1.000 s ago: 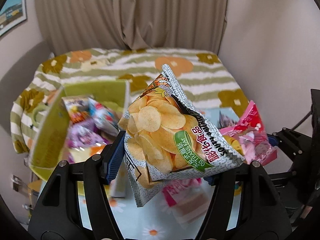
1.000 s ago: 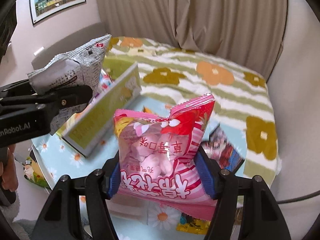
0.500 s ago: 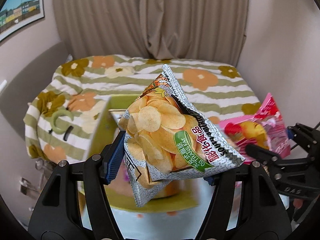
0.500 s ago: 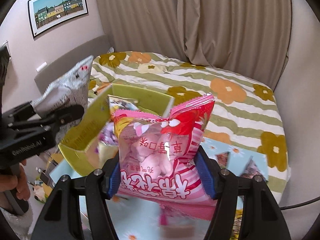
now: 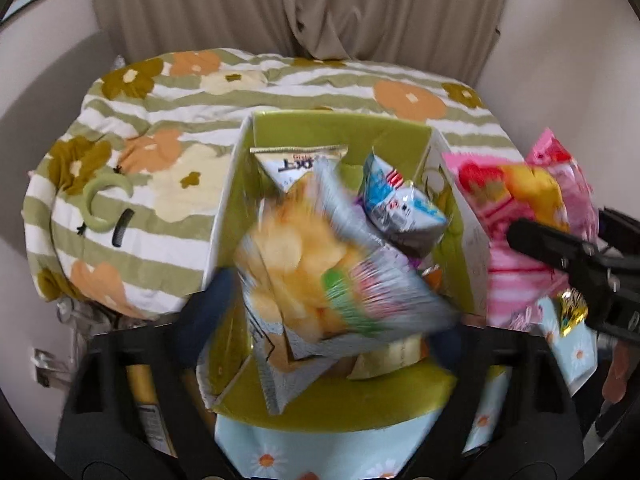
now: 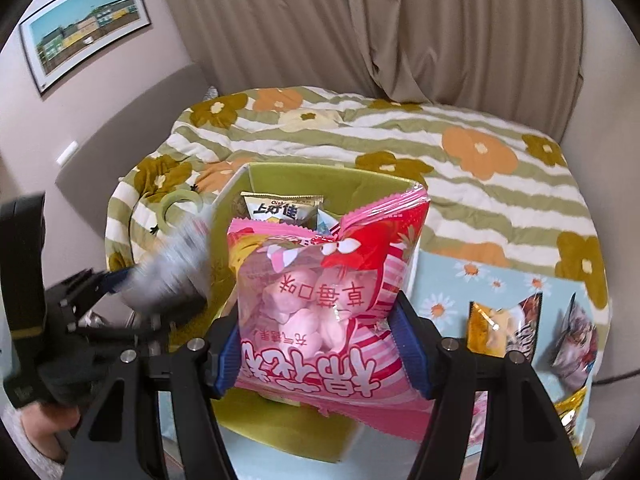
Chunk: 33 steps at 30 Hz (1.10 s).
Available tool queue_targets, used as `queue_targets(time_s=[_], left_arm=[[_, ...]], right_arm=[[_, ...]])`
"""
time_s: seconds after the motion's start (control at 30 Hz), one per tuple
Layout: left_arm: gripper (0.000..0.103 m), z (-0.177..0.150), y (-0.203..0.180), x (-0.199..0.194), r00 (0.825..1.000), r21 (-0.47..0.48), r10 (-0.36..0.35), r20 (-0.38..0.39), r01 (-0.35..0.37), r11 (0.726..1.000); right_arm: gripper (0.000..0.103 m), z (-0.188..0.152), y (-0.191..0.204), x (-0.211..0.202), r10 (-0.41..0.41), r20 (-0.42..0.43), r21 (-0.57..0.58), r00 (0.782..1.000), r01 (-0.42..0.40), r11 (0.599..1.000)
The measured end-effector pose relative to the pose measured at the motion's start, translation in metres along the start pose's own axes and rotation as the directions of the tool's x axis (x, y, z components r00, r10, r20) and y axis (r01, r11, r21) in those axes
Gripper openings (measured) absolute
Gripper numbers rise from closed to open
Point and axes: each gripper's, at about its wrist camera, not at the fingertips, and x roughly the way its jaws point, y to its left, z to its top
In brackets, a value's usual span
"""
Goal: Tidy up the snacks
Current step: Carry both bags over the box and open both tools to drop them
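Observation:
A silver chip bag point(image 5: 320, 280), blurred, hangs over the open green box point(image 5: 340, 128) between the fingers of my left gripper point(image 5: 324, 332). Its jaws are opening, and a gap shows between the left pad and the bag. My right gripper point(image 6: 320, 356) is shut on a pink marshmallow bag point(image 6: 320, 300), held upright over the box's point(image 6: 360, 184) near right side. The left wrist view shows that pink bag point(image 5: 520, 216) at the right. In the right wrist view the chip bag point(image 6: 172, 276) is a grey blur at the left.
Inside the box lie a gold and white pack point(image 5: 296, 164) and a blue and white pack point(image 5: 400, 208). Loose snack packs point(image 6: 500, 320) lie on the daisy-print cloth point(image 6: 460, 280) to the right. A flowered striped quilt point(image 6: 480, 184) spreads behind, with curtains beyond.
Both grippers have come over the green box. The left jaws have spread apart and the chip bag has slipped lower and blurred. The pink bag stays clamped in the right gripper.

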Motion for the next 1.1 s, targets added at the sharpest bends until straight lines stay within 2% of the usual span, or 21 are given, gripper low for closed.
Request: queue_targets(time_s=[0.17,0.33,0.63,0.77,0.83,0.9,0.93,1.1], left_arm=[[0.102,-0.005,0.009,0.001,0.998,0.025,-0.059,-0.008,0.059,0.998],[0.102,-0.007,0.020,0.002,0.996,0.000,-0.093,-0.019,0.093,0.996],[0.102,-0.017,0.017,0.014,0.998,-0.016,-0.038,-0.056,0.037,0.999],[0.102,-0.019,0.019,0.020,0.997,-0.008,-0.011,-0.071,0.011,1.000],[0.102,-0.021,0.019,0.020,0.997,-0.007,-0.008,-0.073,0.008,1.000],[0.102,-0.023,0.019,0.018,0.997,-0.010,-0.005,-0.073,0.004,1.000],[0.102,-0.025,0.019,0.018,0.997,-0.013,-0.004,-0.072,0.003,1.000],[0.102,-0.032,0.021,0.014,0.997,-0.022,-0.012,-0.076,0.010,1.000]], right_arm=[[0.062,-0.002,0.005,0.010,-0.023,-0.022,0.060,0.999,0.025,0.998],[0.062,-0.005,0.011,0.018,-0.030,-0.054,0.077,0.998,0.034,0.996],[0.062,0.006,0.015,0.050,0.064,-0.091,0.107,0.994,-0.054,0.993],[0.063,0.007,0.015,0.060,0.079,-0.078,0.115,0.994,-0.070,0.991],[0.068,0.006,0.014,0.061,0.088,-0.071,0.125,0.994,-0.079,0.989],[0.092,0.003,0.012,0.059,0.092,-0.058,0.134,0.994,-0.084,0.987],[0.096,0.002,0.012,0.057,0.089,-0.050,0.135,0.995,-0.082,0.987],[0.098,-0.011,0.011,0.044,0.050,-0.027,0.106,0.998,-0.047,0.993]])
